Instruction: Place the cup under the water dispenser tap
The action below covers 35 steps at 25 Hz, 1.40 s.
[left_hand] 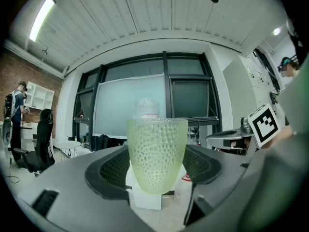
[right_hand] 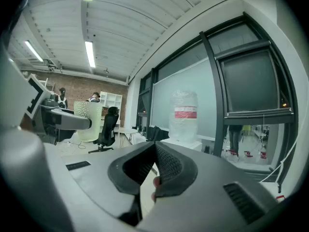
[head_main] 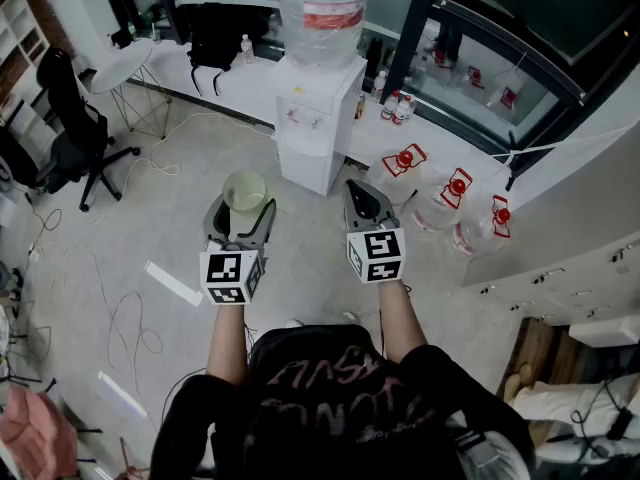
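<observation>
From the head view, my left gripper (head_main: 243, 218) pinches the cup (head_main: 245, 188) by its sides, upright above the floor (head_main: 170, 228). The cup sits nearer to me than the dispenser (head_main: 318, 118) and to its left, not under the tap. A bottle (head_main: 322, 3) stands on the dispenser. My right gripper (head_main: 355, 190) hangs beside the left, its jaws pressed together.

In the left gripper view, the pale green, dimpled cup (left_hand: 157, 151) fills the gap between my jaws, both pads pressing on its walls. The dispenser (left_hand: 145, 199) shows behind and below it.

In the right gripper view, my right gripper (right_hand: 153, 149) has its tips meeting, with nothing held. At the left, the cup (right_hand: 88, 121) sits in my other gripper; the bottle (right_hand: 183, 116) stands ahead.
</observation>
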Tool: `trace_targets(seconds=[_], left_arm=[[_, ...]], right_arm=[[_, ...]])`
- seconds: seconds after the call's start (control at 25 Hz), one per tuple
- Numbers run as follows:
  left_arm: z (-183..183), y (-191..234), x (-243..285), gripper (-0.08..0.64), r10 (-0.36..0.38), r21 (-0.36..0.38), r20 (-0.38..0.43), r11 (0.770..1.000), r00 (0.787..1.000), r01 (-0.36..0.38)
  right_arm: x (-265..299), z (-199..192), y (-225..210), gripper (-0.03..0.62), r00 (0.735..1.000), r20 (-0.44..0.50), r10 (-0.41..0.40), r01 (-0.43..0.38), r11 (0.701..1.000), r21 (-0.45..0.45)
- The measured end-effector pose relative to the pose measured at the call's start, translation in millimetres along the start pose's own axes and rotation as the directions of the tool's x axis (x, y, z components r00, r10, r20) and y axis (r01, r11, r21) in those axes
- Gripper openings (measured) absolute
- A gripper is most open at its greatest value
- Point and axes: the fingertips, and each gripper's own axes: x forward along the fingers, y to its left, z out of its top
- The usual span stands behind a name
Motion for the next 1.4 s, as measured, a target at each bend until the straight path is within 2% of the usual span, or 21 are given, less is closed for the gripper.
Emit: trace_targets(seconds=[0.56,1.0,1.4], left_arm=[[-5.3,2.4,1.6,0.354,-0.007,0.003,-0.009,1.000,1.000,0.007],[-5.5,18.0,1.4,0.354,-0.023,-0.009,0.000,1.000,1.000,0.023],[-11.9,35.3,27.0,0.354,-0.024,-0.008,-0.002,1.000,1.000,0.024]], right_arm=[[2.9,-4.7,10.0,0.014,1.000,-0.002,0.017,-0.017,1.000,-0.009],[7.8,-9.0,19.0,0.014,1.000,-0.020,-0.010,0.010,1.000,-0.016],[41.9,-14.9,15.4,0.014,1.000,-0.030,-0.004,0.003,1.000,-0.019]])
